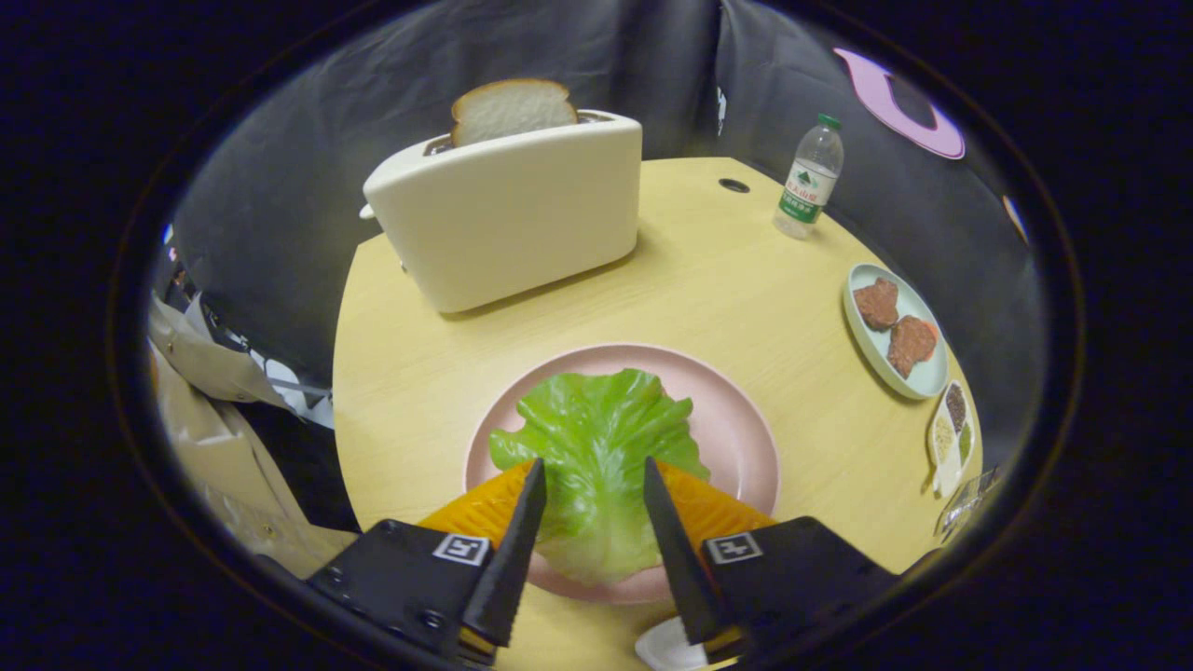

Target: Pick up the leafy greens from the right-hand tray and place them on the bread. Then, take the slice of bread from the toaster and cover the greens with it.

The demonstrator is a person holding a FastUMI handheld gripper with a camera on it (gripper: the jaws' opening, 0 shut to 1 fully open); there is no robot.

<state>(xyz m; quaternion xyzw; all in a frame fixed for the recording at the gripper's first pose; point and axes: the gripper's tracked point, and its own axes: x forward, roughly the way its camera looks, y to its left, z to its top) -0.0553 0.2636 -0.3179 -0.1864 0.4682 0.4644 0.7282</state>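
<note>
Hovering open with nothing held, the gripper (587,522) has its fingers on both sides of the lettuce leaf (596,447), which lies on the pink plate (736,419); any bread under it is hidden. The bread slice (511,109) still waits in the toaster (508,210). Bare worktop (708,280) between leaves room.

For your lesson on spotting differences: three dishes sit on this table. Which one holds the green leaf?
The pink plate, just ahead of the open gripper, holds the lettuce leaf. The pale blue plate holds brown meat pieces; the small white dish holds seasonings.
</note>
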